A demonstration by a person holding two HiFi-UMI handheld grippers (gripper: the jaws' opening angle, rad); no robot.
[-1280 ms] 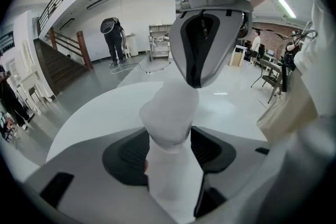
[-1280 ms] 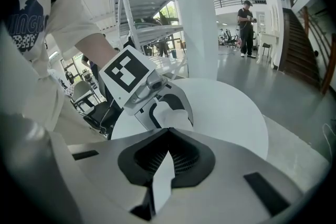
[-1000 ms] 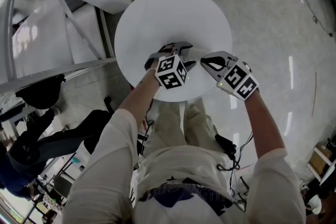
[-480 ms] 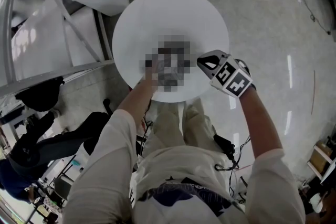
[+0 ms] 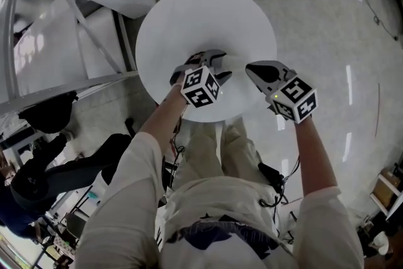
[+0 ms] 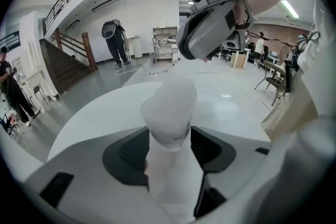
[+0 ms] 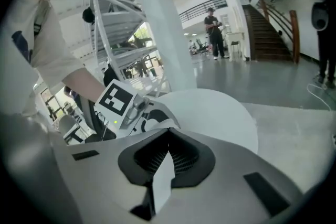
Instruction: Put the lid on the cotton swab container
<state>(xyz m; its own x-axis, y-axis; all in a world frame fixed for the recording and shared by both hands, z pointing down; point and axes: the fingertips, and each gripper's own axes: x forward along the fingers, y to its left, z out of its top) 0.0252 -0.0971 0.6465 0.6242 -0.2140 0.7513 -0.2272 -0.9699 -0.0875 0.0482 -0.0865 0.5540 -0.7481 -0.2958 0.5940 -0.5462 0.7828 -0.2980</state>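
In the left gripper view a white cotton swab container (image 6: 168, 128) stands upright between the dark pads (image 6: 126, 153), with a wider white cap (image 6: 169, 107) sitting on its top. My left gripper (image 6: 169, 136) is shut on the container's body, just above the round white table (image 5: 208, 16). In the head view the left gripper (image 5: 213, 65) hides most of the container. My right gripper (image 5: 253, 70) hovers to the right of it, shut, a short gap apart. The right gripper (image 6: 210, 26) also shows above and beyond the cap, not touching it. A thin white sliver sits in its jaw seam (image 7: 163, 181).
The table's near edge (image 5: 214, 118) lies under both grippers, with polished floor (image 5: 334, 28) to the right. A white stair structure (image 5: 69, 53) stands at the left. People (image 7: 212, 34) stand far off in the hall. My legs are below the table edge.
The right gripper has drifted slightly right, away from the left one. The left gripper has stayed where it was, still holding the container.
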